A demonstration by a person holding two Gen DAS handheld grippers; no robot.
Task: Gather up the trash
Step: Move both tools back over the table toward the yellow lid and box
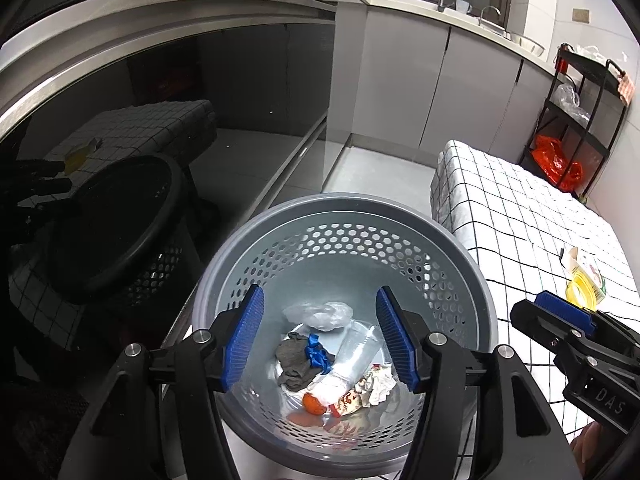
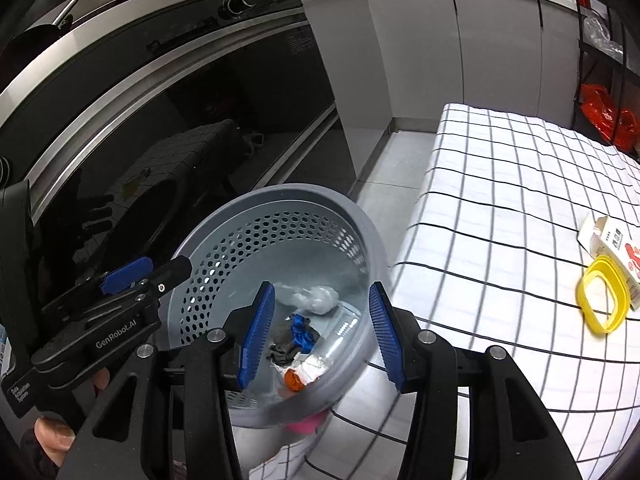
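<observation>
A grey perforated bin [image 1: 344, 208] stands beside the table and holds several pieces of trash. Among them are a clear bottle [image 1: 352, 356] with an orange cap, a grey cloth [image 1: 294, 360], a blue scrap [image 1: 318, 354], crumpled paper [image 1: 378, 388] and a clear bag [image 1: 320, 314]. My left gripper [image 1: 320, 320] hangs open over the bin's mouth with nothing between its pads. Over the same bin [image 2: 280, 194], my right gripper [image 2: 322, 304] is open and empty too. On the table lie a yellow ring [image 2: 600, 304] and a white carton [image 2: 616, 248].
The table [image 2: 500, 184] wears a white cloth with black checks. A dark glass appliance front [image 2: 180, 128] rises left of the bin. Grey cabinets [image 1: 400, 80] line the back. At the far right, a black rack [image 1: 576, 120] carries a red bag.
</observation>
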